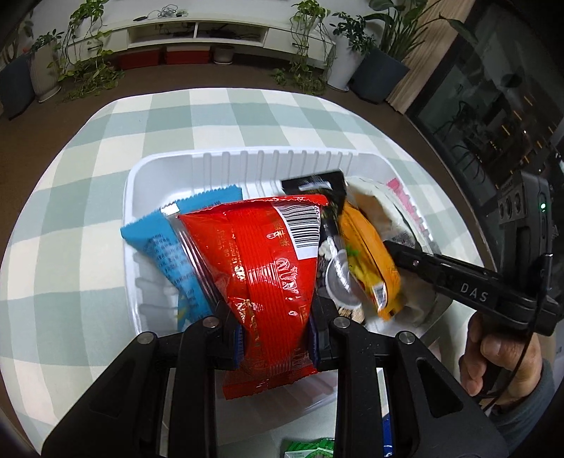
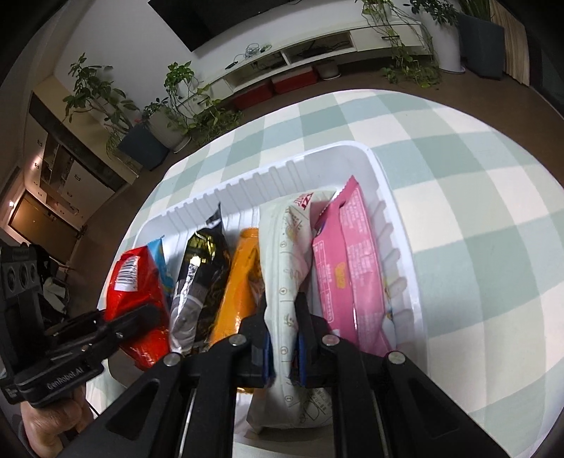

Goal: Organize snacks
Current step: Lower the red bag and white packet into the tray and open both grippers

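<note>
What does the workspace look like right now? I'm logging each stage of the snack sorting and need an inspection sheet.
Surface: table under a green and white checked cloth.
Job's things: white ribbed bin holding, side by side on edge, a blue packet, red packet, black packet, orange packet, pale printed packet and pink packet.
Clutter: a green wrapper at the near edge, mostly cut off.
Grippers: left gripper shut on the red packet; right gripper shut on the pale printed packet.
Cables: a thin black lead by the right hand.
Surroundings: potted plants, a low white shelf unit.
</note>
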